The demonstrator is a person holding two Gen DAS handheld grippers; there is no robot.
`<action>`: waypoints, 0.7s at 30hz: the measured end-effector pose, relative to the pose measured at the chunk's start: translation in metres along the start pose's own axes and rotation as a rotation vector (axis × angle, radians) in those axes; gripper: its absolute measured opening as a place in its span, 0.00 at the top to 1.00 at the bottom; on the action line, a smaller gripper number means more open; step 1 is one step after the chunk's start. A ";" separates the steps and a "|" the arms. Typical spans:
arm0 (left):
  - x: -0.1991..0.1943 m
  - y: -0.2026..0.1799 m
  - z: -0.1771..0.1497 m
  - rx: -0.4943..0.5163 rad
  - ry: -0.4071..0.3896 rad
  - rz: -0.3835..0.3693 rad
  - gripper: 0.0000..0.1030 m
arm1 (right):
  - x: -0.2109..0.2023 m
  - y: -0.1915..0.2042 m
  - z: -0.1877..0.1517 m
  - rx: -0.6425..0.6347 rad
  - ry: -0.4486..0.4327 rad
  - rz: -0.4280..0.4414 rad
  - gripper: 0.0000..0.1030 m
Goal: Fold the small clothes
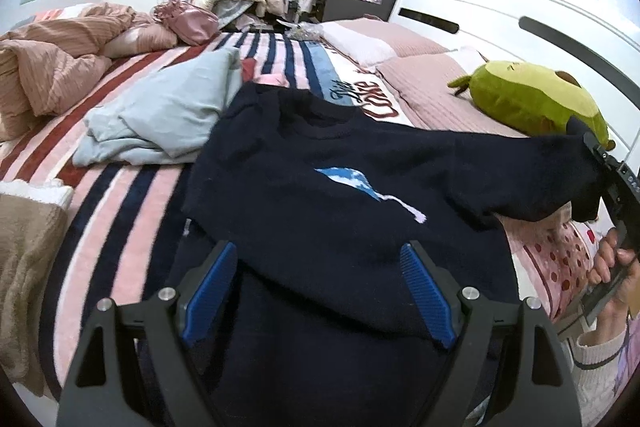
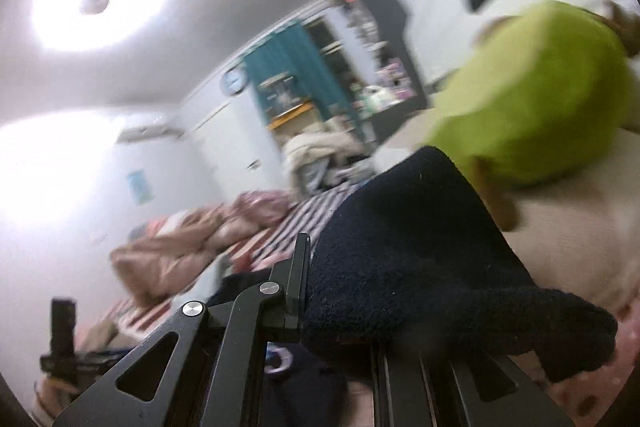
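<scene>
A navy sweater (image 1: 328,195) with a blue and white chest design lies on the striped bed. My left gripper (image 1: 320,263) is open, its blue pads (image 1: 212,283) spread above the sweater's lower body, holding nothing. My right gripper (image 1: 600,163) at the far right is shut on the sweater's sleeve end and holds it lifted off the bed. In the blurred right wrist view the navy sleeve (image 2: 420,259) drapes over the gripper (image 2: 320,291); only one finger (image 2: 298,279) shows.
A light blue garment (image 1: 168,115) lies crumpled left of the sweater. A green plush toy (image 1: 532,99) rests on pink pillows (image 1: 420,83) by the white headboard (image 1: 500,11). A tan quilt (image 1: 48,67) and pink bag (image 1: 188,19) lie far left. A beige blanket (image 1: 28,259) is near left.
</scene>
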State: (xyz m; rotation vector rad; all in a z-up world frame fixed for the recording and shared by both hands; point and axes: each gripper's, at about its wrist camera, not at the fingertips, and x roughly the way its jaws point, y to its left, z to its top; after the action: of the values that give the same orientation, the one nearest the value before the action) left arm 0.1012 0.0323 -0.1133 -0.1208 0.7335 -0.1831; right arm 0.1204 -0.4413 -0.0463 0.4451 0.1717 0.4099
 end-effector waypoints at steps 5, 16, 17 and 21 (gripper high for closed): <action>-0.015 0.017 -0.003 -0.020 -0.044 0.017 0.21 | 0.046 0.066 -0.020 -0.125 0.164 0.143 0.96; -0.040 0.053 -0.025 -0.069 -0.089 0.025 0.21 | 0.150 0.109 -0.175 -0.200 0.787 0.142 0.90; -0.040 0.056 -0.027 -0.066 -0.086 0.024 0.21 | 0.151 0.104 -0.175 -0.185 0.789 0.139 0.88; -0.042 0.065 -0.030 -0.058 -0.092 0.022 0.21 | 0.128 0.109 -0.164 -0.176 0.774 0.140 0.53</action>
State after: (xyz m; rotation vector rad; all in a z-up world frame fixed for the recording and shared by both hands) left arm 0.0579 0.1035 -0.1192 -0.1758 0.6484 -0.1344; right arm 0.1574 -0.2355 -0.1523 0.1042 0.8512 0.7161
